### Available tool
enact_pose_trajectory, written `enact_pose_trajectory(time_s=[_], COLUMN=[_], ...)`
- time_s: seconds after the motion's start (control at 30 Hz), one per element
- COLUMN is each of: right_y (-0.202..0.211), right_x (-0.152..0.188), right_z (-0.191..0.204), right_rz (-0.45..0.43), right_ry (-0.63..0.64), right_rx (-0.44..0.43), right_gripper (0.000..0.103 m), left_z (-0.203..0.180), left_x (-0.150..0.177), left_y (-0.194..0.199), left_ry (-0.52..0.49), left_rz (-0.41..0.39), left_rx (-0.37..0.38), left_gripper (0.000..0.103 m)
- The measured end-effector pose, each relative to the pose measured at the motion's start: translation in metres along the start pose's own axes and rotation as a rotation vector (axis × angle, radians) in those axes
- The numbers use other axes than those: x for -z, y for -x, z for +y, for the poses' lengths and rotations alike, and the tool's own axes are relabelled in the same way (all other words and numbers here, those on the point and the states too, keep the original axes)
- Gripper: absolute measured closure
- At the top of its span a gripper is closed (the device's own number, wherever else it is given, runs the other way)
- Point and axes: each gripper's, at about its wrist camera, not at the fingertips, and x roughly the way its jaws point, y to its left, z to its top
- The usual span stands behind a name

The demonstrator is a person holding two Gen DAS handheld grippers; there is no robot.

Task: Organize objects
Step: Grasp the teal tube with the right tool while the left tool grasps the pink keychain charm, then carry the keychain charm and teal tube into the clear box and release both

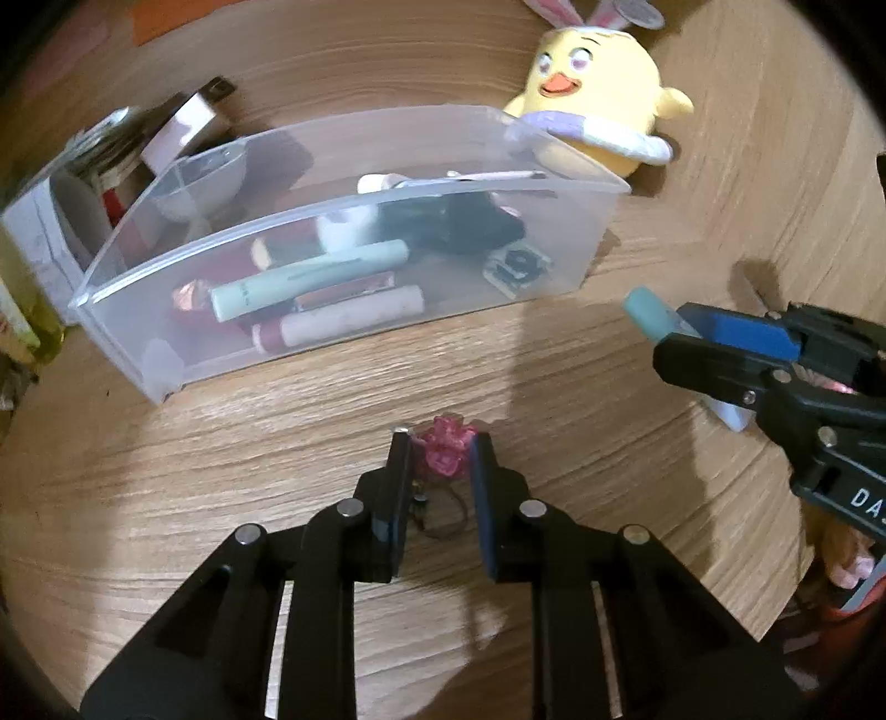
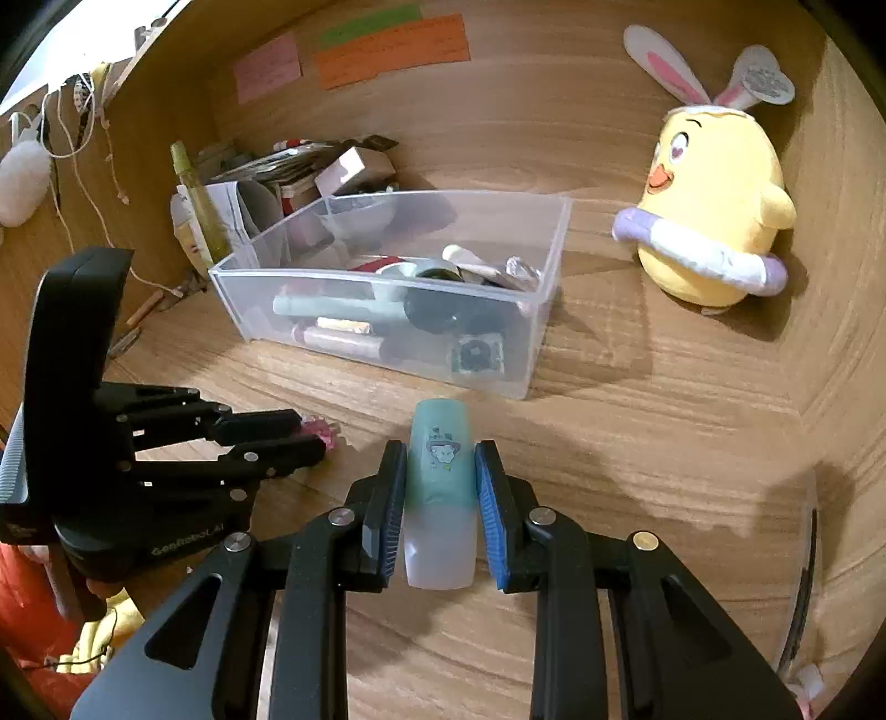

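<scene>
While my right gripper (image 2: 437,487) pinches the teal tube (image 2: 440,443) lengthwise toward the clear bin (image 2: 387,354) just ahead, my left gripper (image 1: 441,451) nips the pink trinket (image 1: 443,451) farther from the bin's open top.

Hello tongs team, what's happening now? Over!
Left tongs shut on small pink flower charm on the wooden desk. Right tongs shut on teal-capped frosted tube. Clear plastic bin ahead, path open.

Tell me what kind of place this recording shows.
Probably a home desk or shelf nook: wood-grain surface, sticky notes on the back panel, a plush chick, and a clear bin of cosmetics.
</scene>
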Motion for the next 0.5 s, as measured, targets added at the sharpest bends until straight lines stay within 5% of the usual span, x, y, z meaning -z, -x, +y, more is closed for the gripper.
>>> enact_pose_trajectory(time_s=[0.5], right_y=[-0.003], right_x=[-0.022], right_z=[0.019], right_rz=[-0.027], right_ry=[0.031], right_rx=[-0.004], right_gripper=[0.08], left_z=[0.03], left_x=[-0.008], left_y=[0.046], left_ry=[0.093], left_rz=[-0.136], left_rx=[-0.004], left_gripper=[0.083])
